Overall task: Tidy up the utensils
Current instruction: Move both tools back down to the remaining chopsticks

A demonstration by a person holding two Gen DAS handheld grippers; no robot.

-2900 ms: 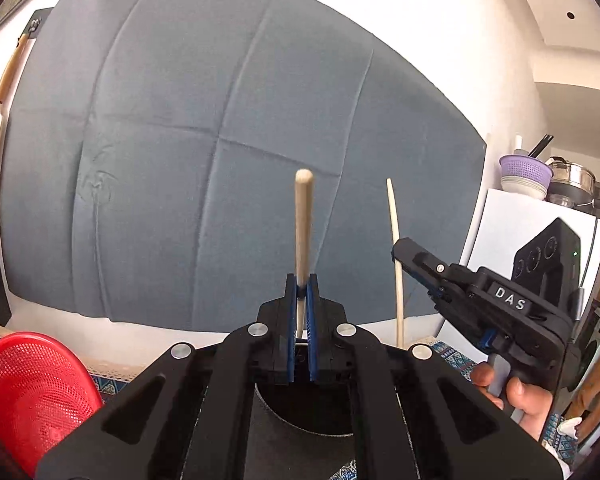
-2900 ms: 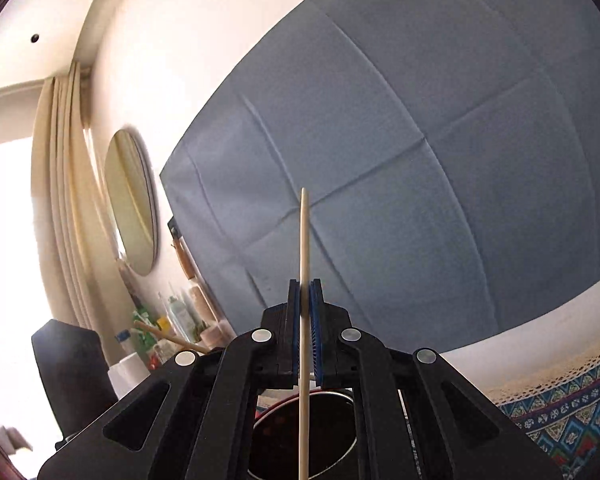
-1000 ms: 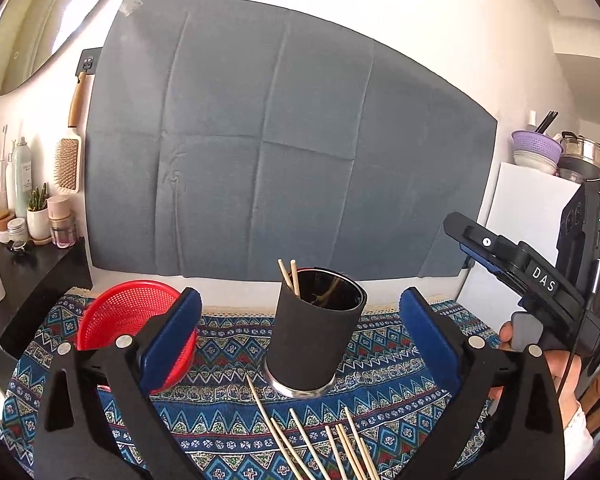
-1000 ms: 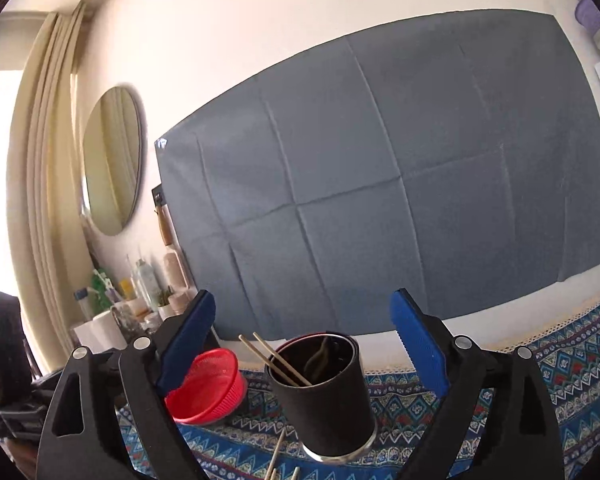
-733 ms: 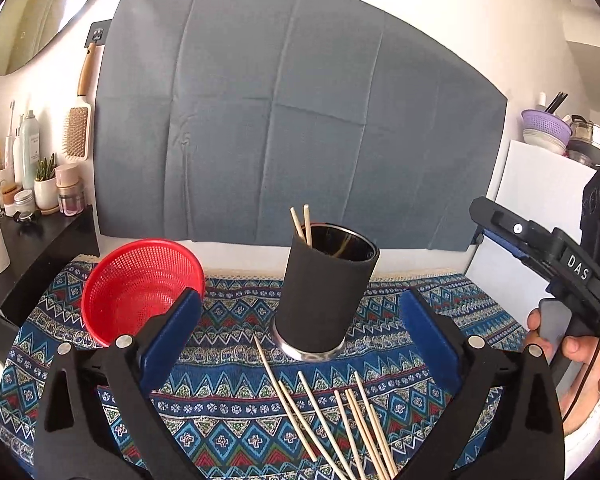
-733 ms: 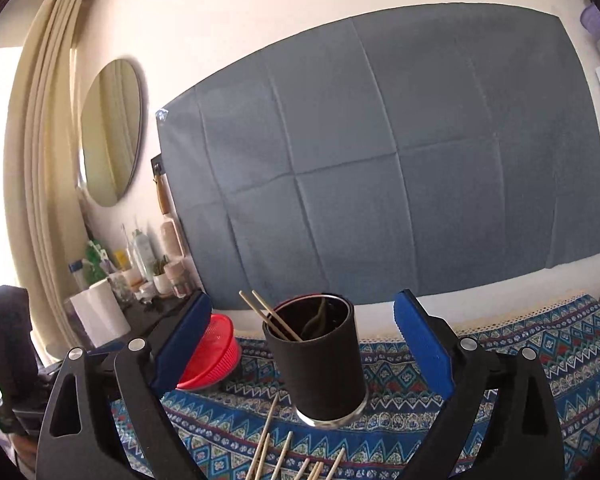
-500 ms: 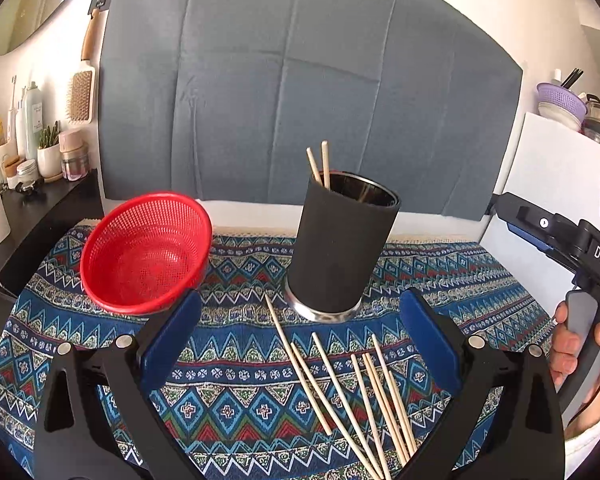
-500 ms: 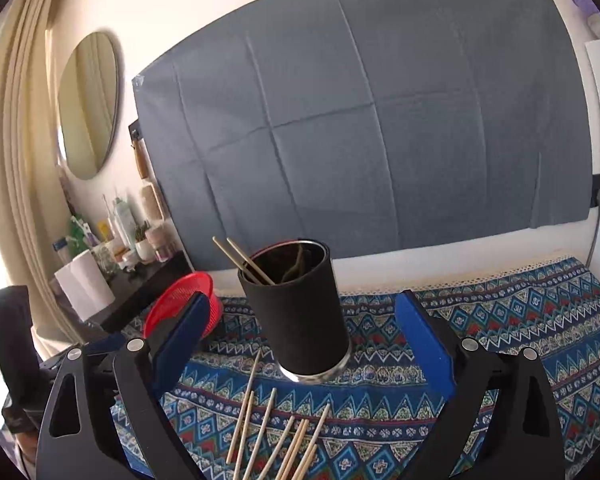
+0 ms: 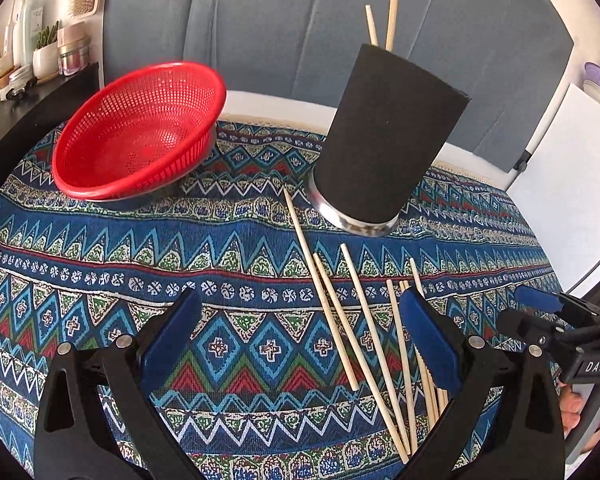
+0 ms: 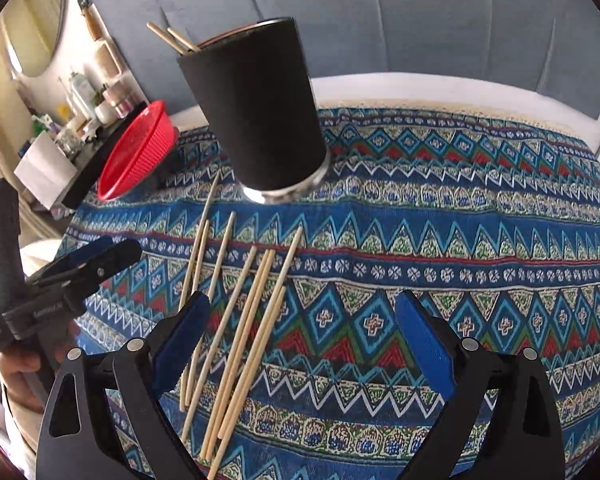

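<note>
Both grippers hang above the patterned tablecloth (image 9: 100, 248), tilted down toward it. The left gripper (image 9: 300, 340) has its blue-padded jaws spread wide with nothing between them, and so does the right gripper (image 10: 304, 332). In the left wrist view the right gripper appears low at the right edge with a hand on its grip; in the right wrist view the left gripper shows at the left edge, likewise held by a hand. A loose bundle of wooden sticks (image 10: 244, 320) lies flat on the cloth, under and just inside the right gripper's left jaw and under the left gripper's right jaw, fanning out toward the cup. Ahead of both grippers stands the black cup (image 9: 384, 152), upright on a metal base, with two sticks (image 9: 382, 20) leaning out of its top. Ahead and to the left of the left gripper sits a red mesh basket (image 9: 140, 128), nothing visible inside it.
</note>
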